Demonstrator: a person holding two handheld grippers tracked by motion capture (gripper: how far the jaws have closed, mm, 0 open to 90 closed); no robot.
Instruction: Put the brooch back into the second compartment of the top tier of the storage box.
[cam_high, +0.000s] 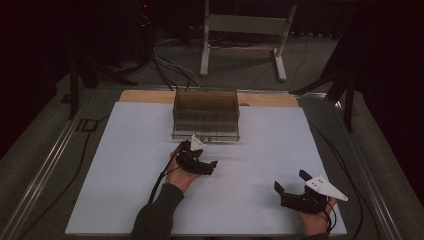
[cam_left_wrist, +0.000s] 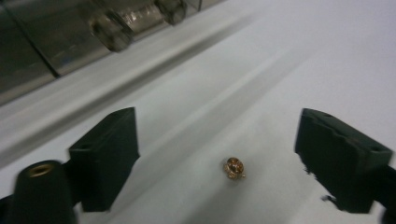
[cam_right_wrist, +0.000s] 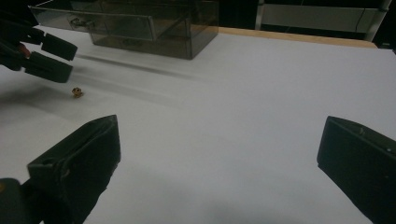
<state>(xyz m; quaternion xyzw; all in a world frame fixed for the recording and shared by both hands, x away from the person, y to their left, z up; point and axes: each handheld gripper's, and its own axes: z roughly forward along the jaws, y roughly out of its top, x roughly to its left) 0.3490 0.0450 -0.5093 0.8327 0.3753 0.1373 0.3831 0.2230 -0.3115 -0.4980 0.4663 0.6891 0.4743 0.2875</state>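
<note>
My left gripper (cam_high: 212, 167) sits out over the middle of the white table (cam_high: 125, 165), just in front of the drawer box (cam_high: 205, 115). My left forearm comes up from the bottom edge of the high view in a dark sleeve (cam_high: 155, 215) and angles toward the box, with my hand (cam_high: 179, 175) cupped under the gripper body and the jaws pointing to the right across the table. The grey plate on top tips toward the box.

In the left gripper view the jaws of this gripper (cam_left_wrist: 217, 154) stand apart with bare table between them, and nothing is clamped. A small gold bead (cam_left_wrist: 234, 168) lies on the table in the gap, nearer the far jaw than the near one, touching neither. The pads are not on it. Beyond it the clear front of the box, with two round knobs (cam_left_wrist: 111, 31), runs across the top of that view, blurred.

From the right gripper view I see the bead (cam_right_wrist: 77, 92) lying just below the tips of the left gripper (cam_right_wrist: 58, 58), near the box's pulled-out drawer (cam_right_wrist: 95, 19).

My right gripper (cam_high: 292, 184) rests low at the near right corner of the table, well apart from the bead and the box. My right hand (cam_high: 315, 220) holds it from behind, jaws pointing up and left. Its jaws (cam_right_wrist: 217, 154) are spread wide with nothing between them.
</note>
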